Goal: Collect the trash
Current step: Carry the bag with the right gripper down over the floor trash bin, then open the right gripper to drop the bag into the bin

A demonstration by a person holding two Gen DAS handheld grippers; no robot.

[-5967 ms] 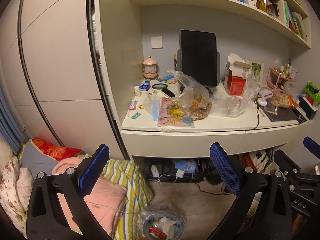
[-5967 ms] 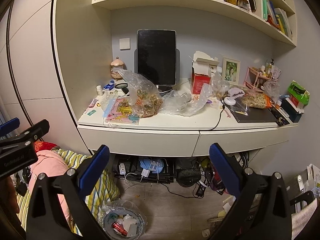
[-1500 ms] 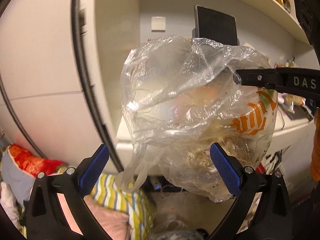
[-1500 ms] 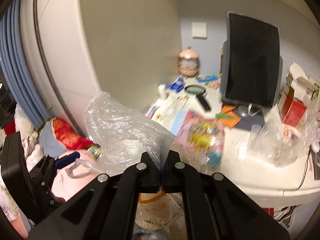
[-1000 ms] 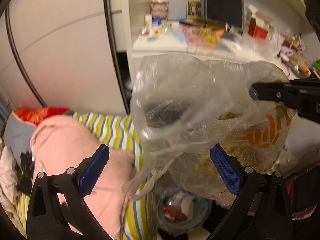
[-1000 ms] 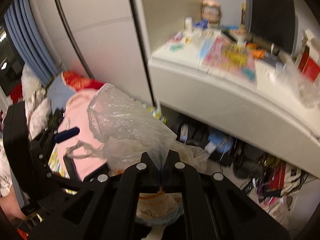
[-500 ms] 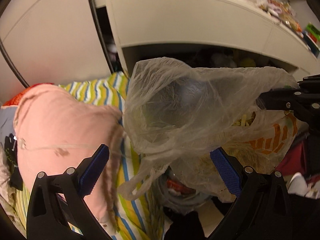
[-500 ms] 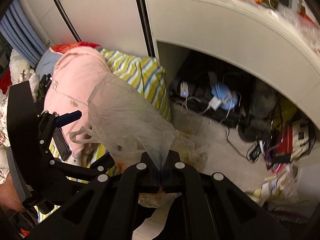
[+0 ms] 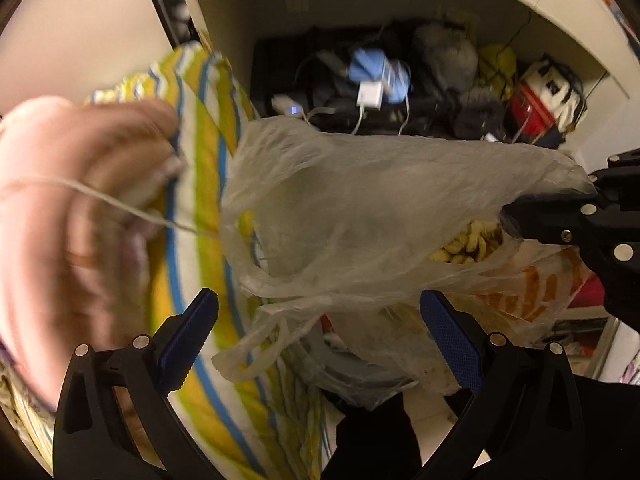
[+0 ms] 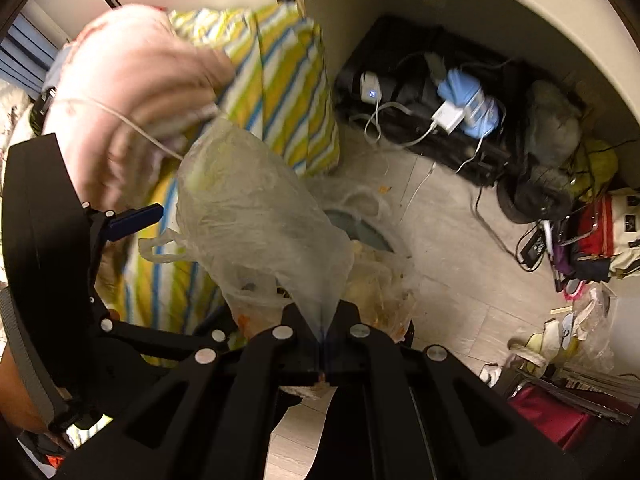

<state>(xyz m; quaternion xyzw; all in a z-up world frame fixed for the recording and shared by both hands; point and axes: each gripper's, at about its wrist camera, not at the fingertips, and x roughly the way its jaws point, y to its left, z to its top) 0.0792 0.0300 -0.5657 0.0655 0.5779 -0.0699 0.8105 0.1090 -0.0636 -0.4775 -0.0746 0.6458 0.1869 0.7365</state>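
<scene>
A: Where is the plastic bag (image 9: 360, 208) of trash?

B: It hangs from the right tongs (image 10: 325, 344), which are pinched together on a gathered corner of its clear film. In the left wrist view those tongs (image 9: 516, 216) reach in from the right side of the bag.

A: And the left tongs (image 9: 316, 336)?

B: Spread wide apart and holding nothing; the bag hangs just beyond their blue pads (image 9: 188, 336), and its loose handle loop dangles between them.

A: What lies below the bag?

B: A round bin (image 10: 360, 232), partly hidden by it, stands on the tiled floor (image 10: 452, 248). Left of the bag is a striped blanket (image 10: 288, 92) with a pink pillow (image 10: 132, 92). Beyond the bag, chargers and cables (image 10: 444, 120) sit under the counter.
</scene>
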